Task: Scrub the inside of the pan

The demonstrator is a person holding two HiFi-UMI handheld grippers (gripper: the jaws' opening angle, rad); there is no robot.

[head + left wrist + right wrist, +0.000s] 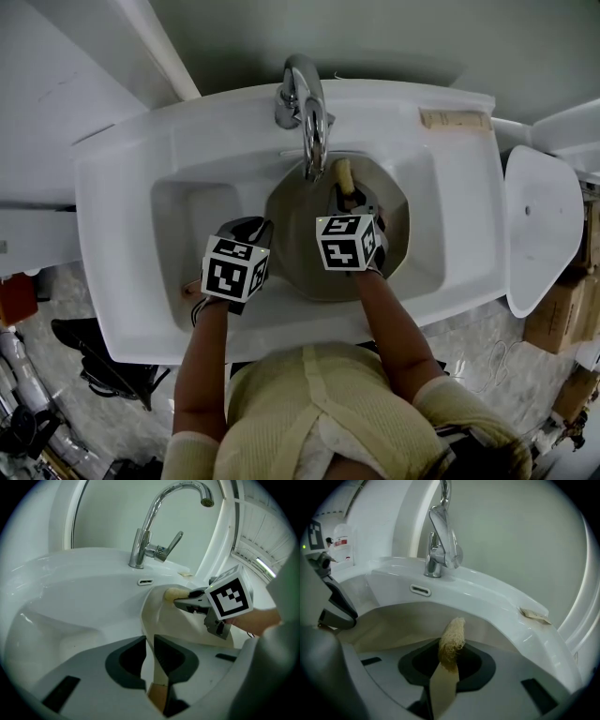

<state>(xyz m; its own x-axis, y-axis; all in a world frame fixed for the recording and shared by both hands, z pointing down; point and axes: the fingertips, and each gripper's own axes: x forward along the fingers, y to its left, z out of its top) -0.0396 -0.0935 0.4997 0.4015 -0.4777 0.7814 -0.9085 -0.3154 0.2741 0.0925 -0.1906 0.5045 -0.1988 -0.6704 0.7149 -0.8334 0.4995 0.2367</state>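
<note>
Clamped with the left claw [149, 641] on the thin near wall of the pan [161, 616], pads pressed on both sides of it. Closed with the right claw [446, 666] on the flat stem of a fibre scrubber [452, 637], raised over the far inside of the pan; cannot tell if touching. Set down in the sink [131, 187], right under the tap [314, 122]. Reaching forward and steeply down with both forearms, left [202, 347] at the pan's near left edge, right [389, 319] over its middle.
</note>
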